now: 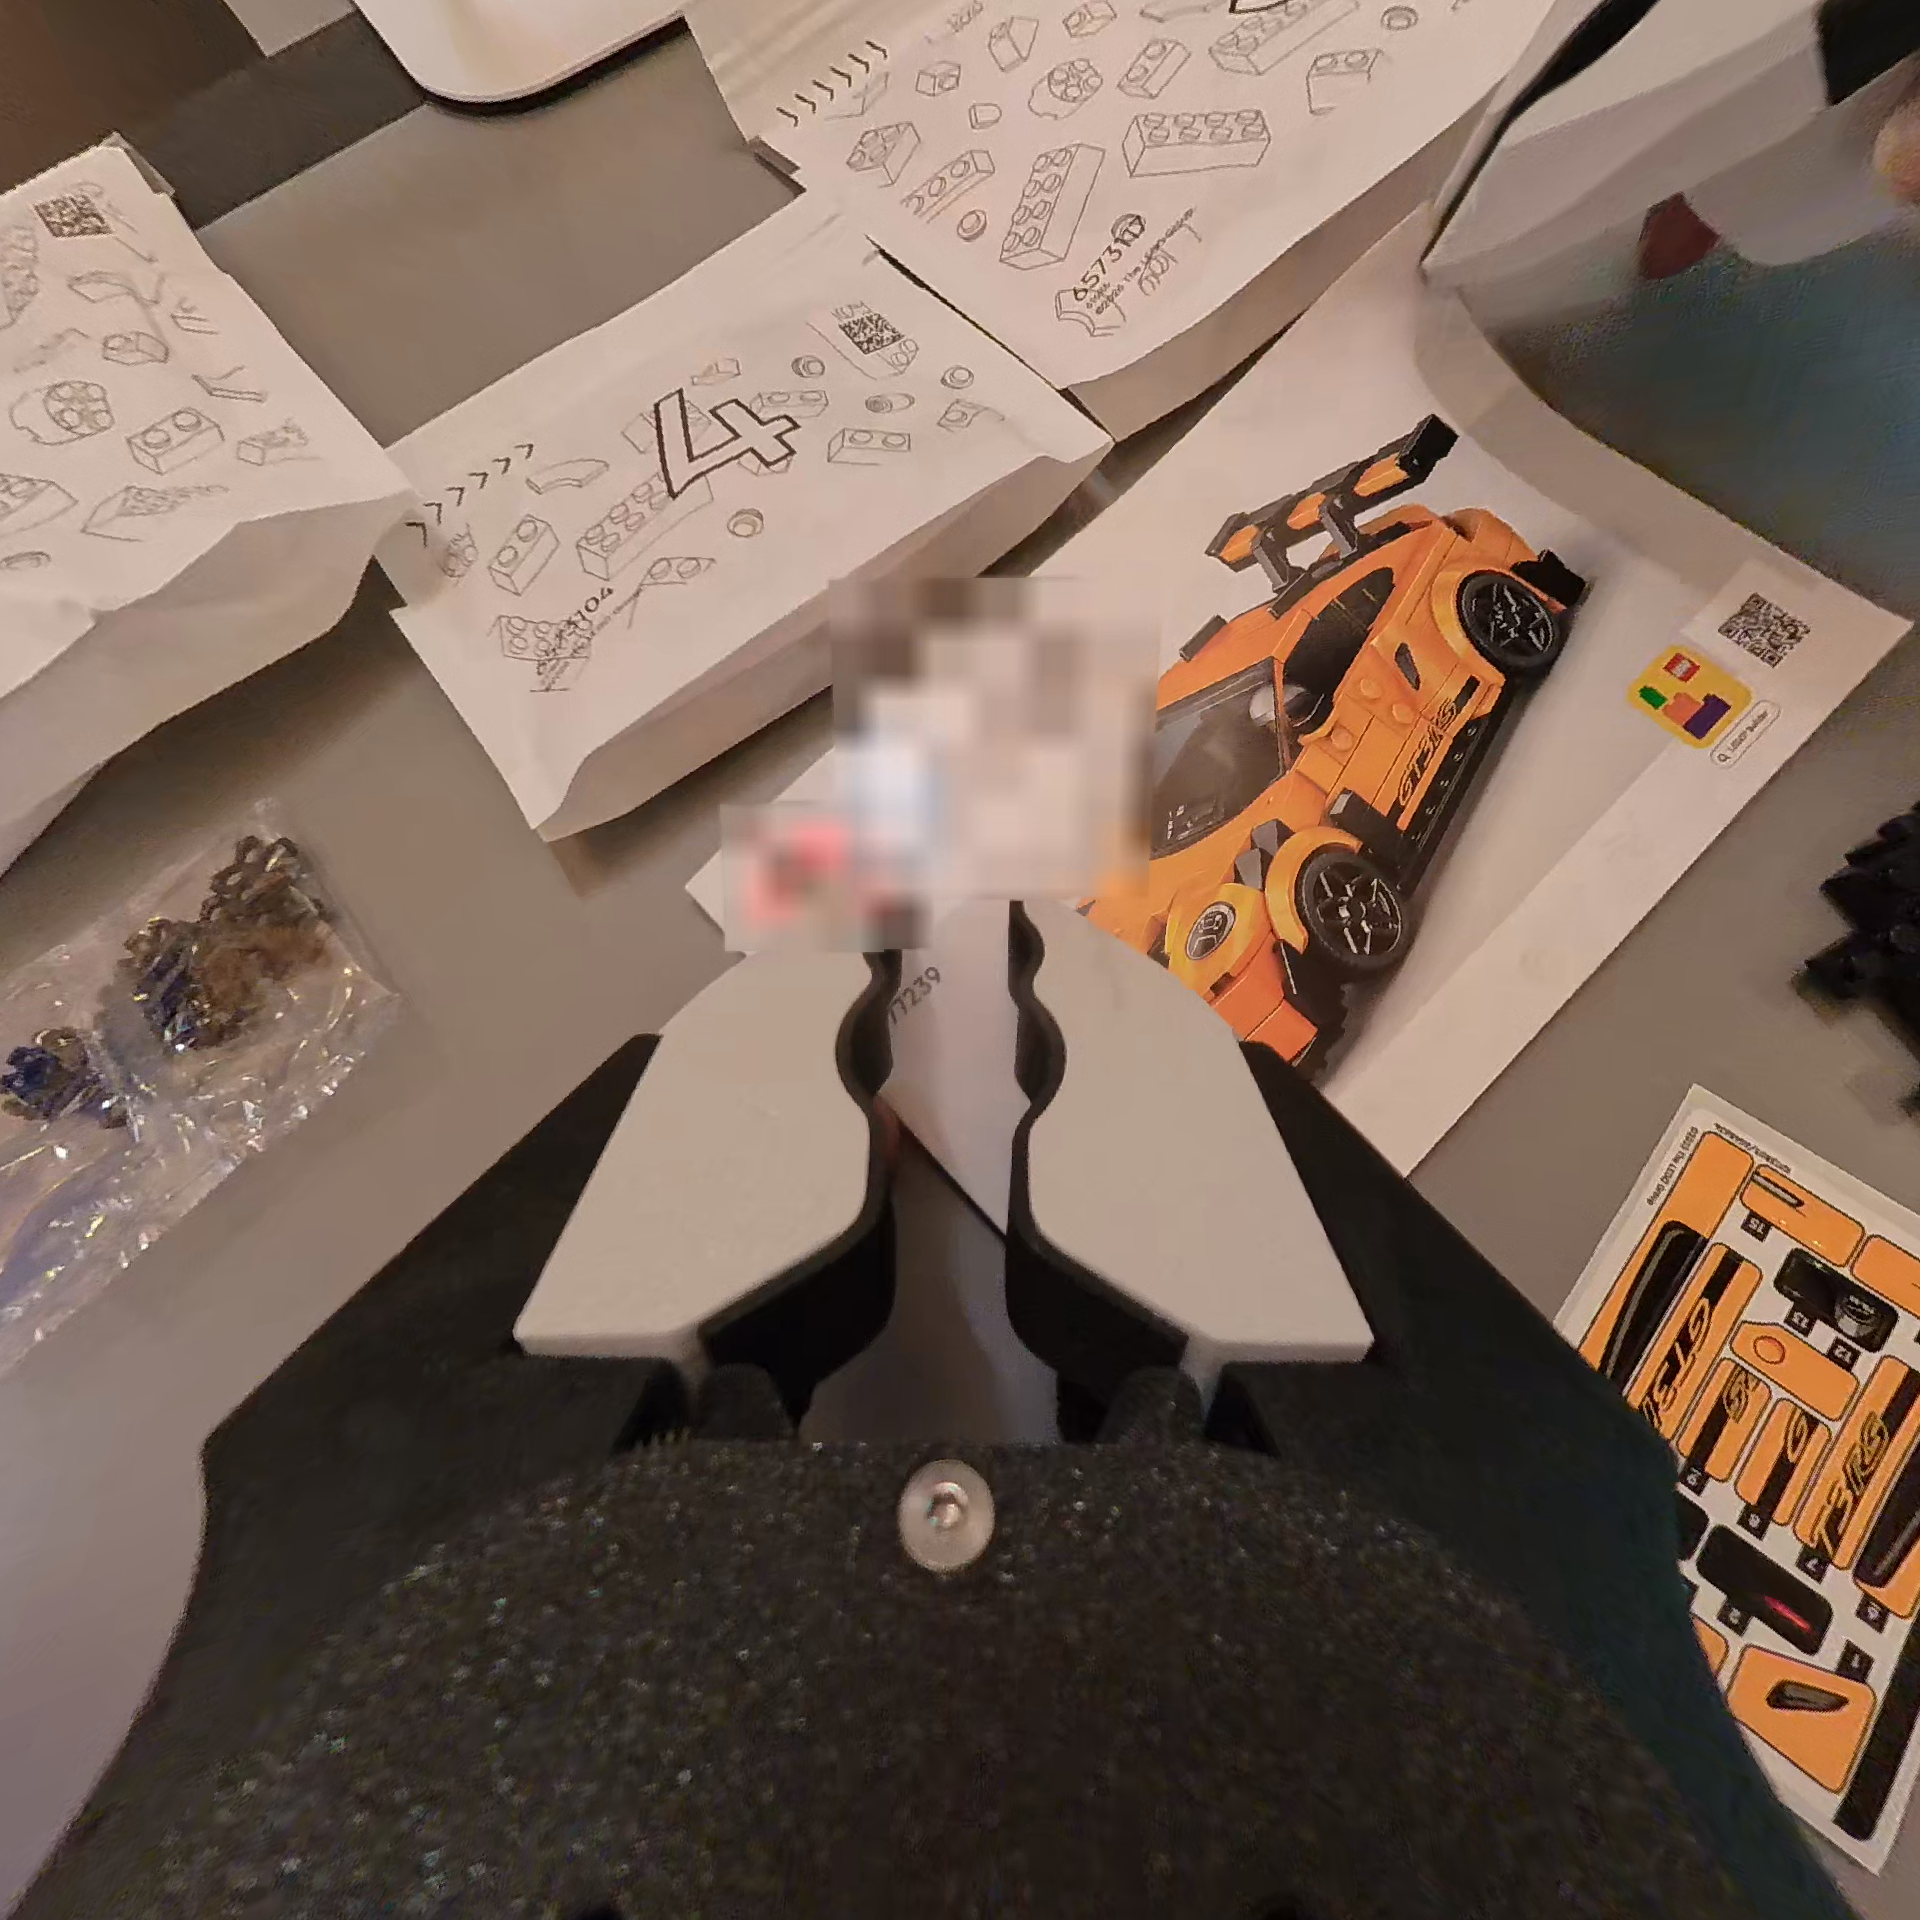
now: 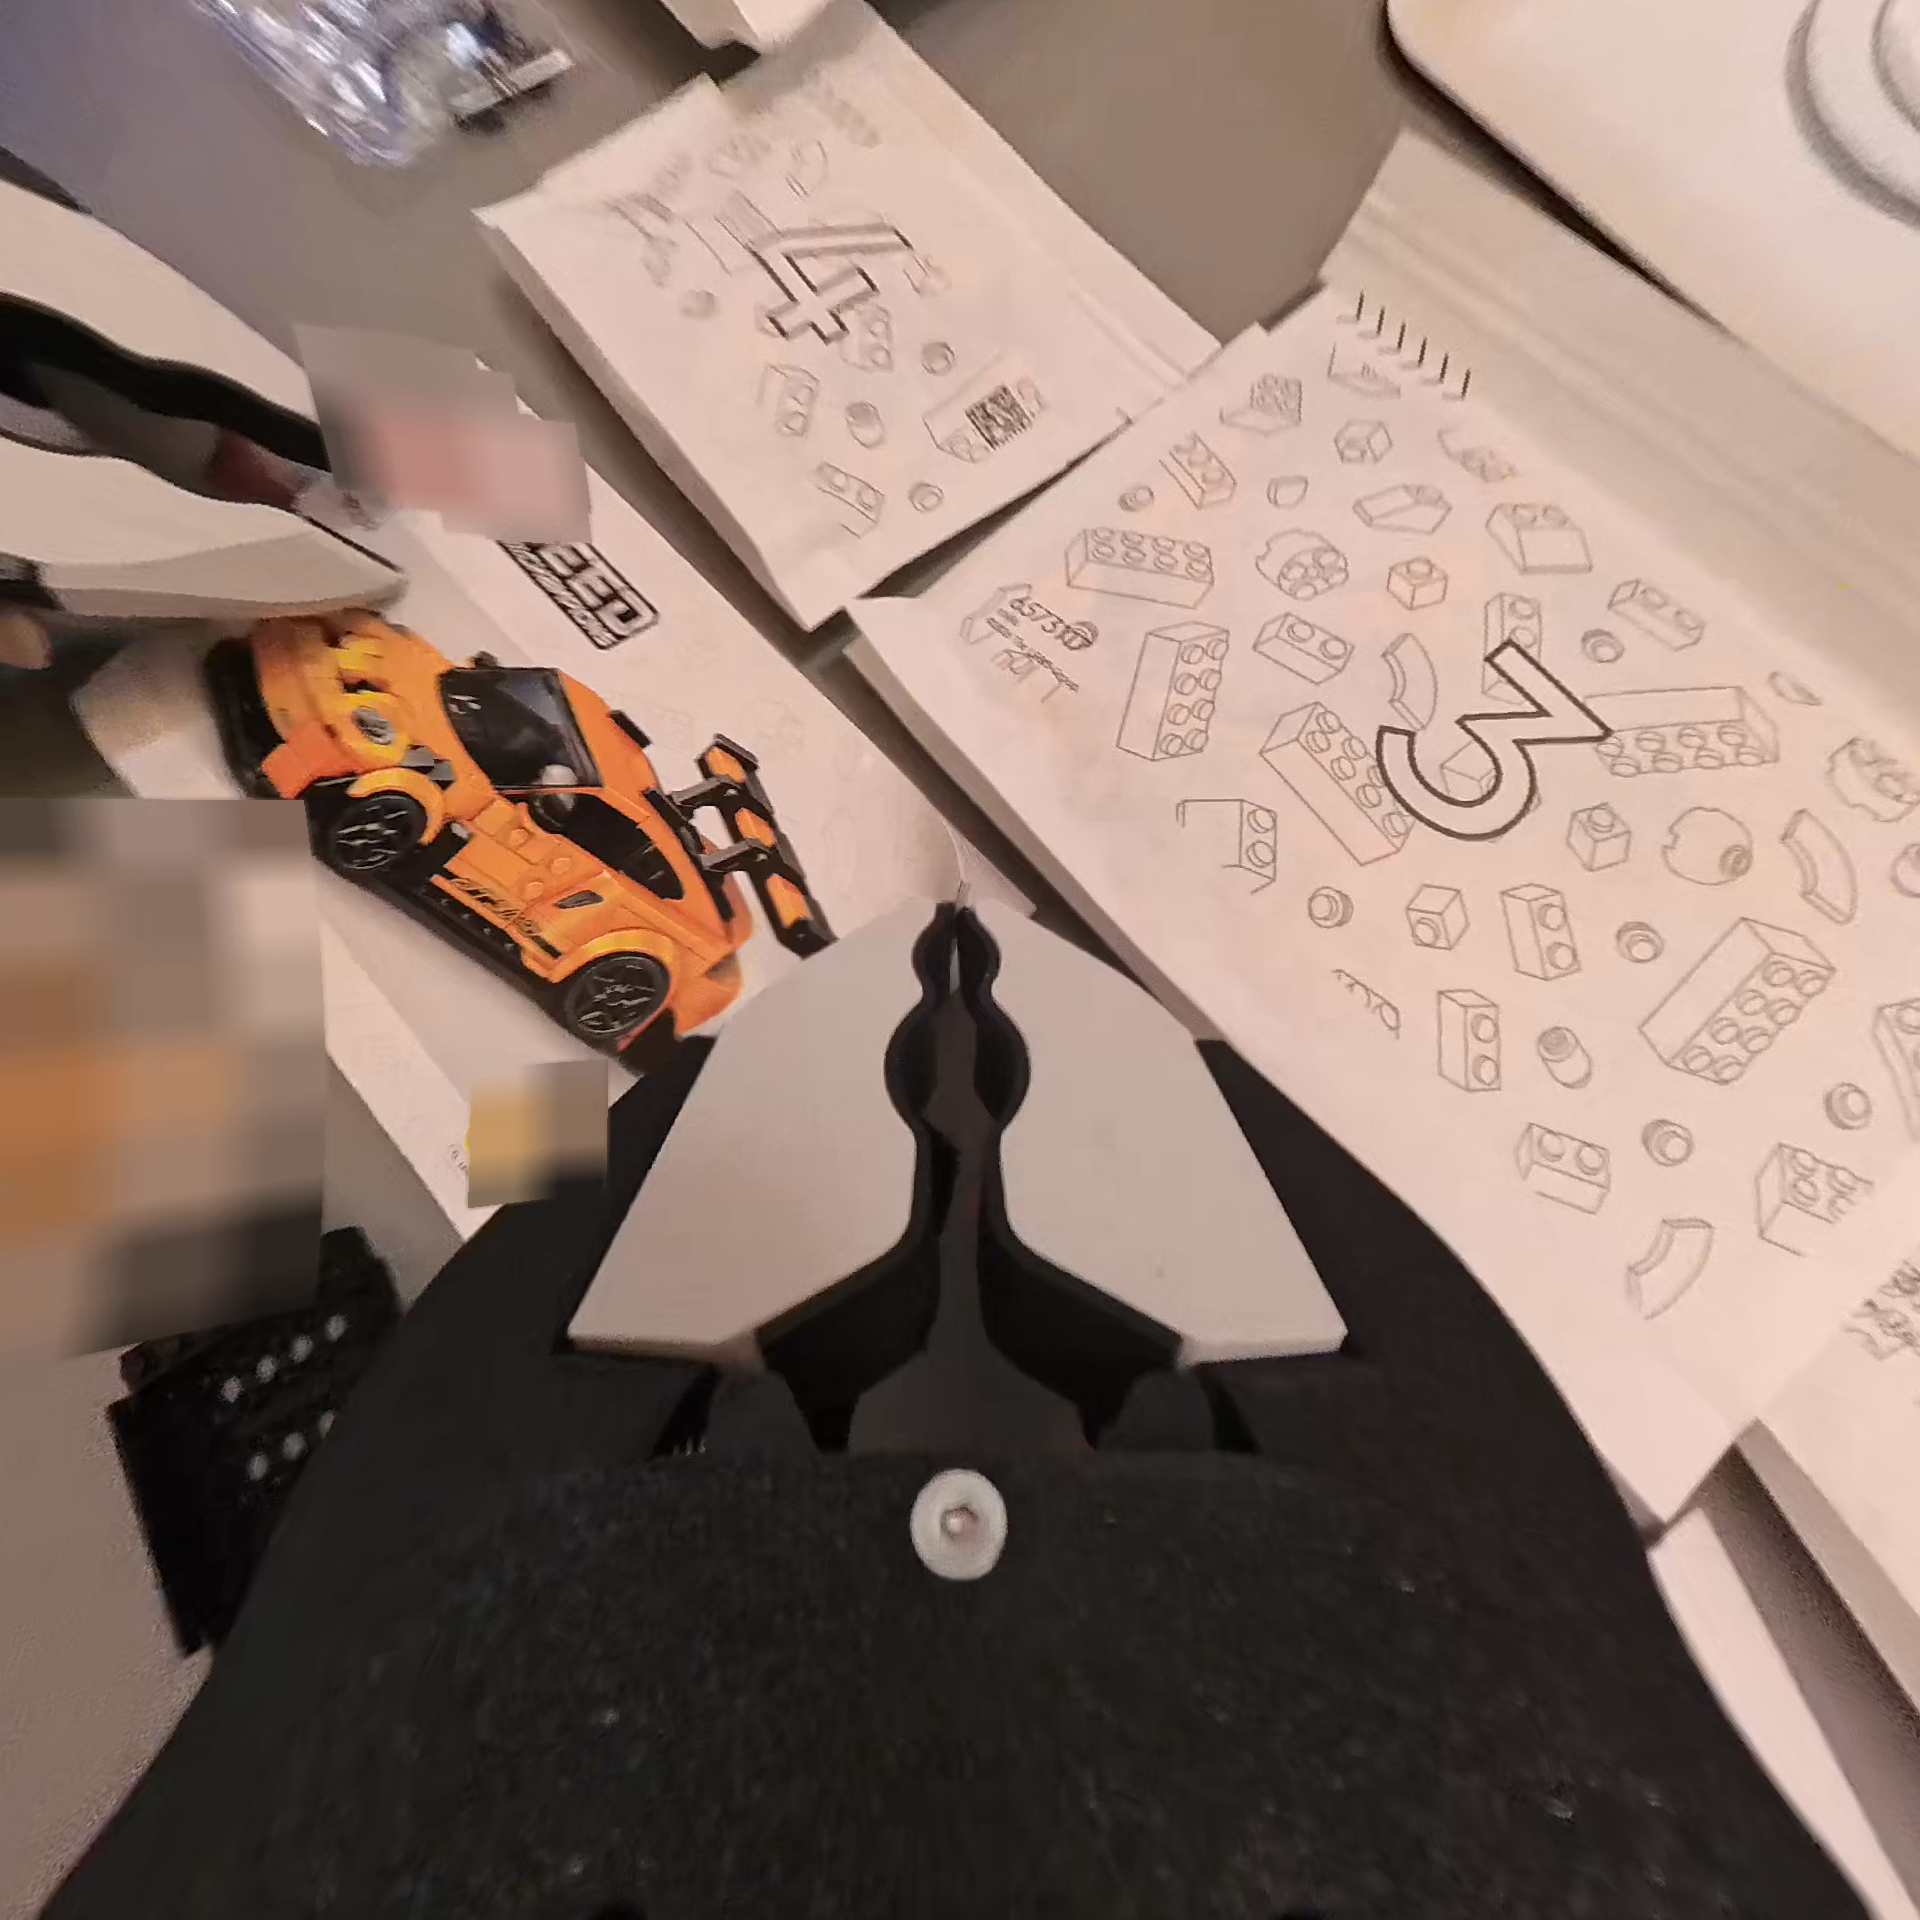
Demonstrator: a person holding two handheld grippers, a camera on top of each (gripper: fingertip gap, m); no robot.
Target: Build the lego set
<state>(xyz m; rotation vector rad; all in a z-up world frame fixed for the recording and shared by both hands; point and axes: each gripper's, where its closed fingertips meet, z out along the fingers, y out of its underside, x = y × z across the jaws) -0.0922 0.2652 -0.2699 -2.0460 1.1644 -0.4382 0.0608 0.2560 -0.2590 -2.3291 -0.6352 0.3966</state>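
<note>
The instruction booklet with an orange car on its cover lies on the grey table. My left gripper is open. Its fingers stand apart over the booklet's near-left corner, with white page showing between them. In the right wrist view the booklet lies at the left. My right gripper is shut on the corner of the cover page, which curls up into the fingertips. One finger of the left gripper shows at the far left, resting on the booklet.
White paper parts bags lie behind: one, another, a third. There is also a clear bag of dark pieces, an orange sticker sheet, loose black pieces and a white box. The left gripper's tips are roughly 15 cm from the right gripper's.
</note>
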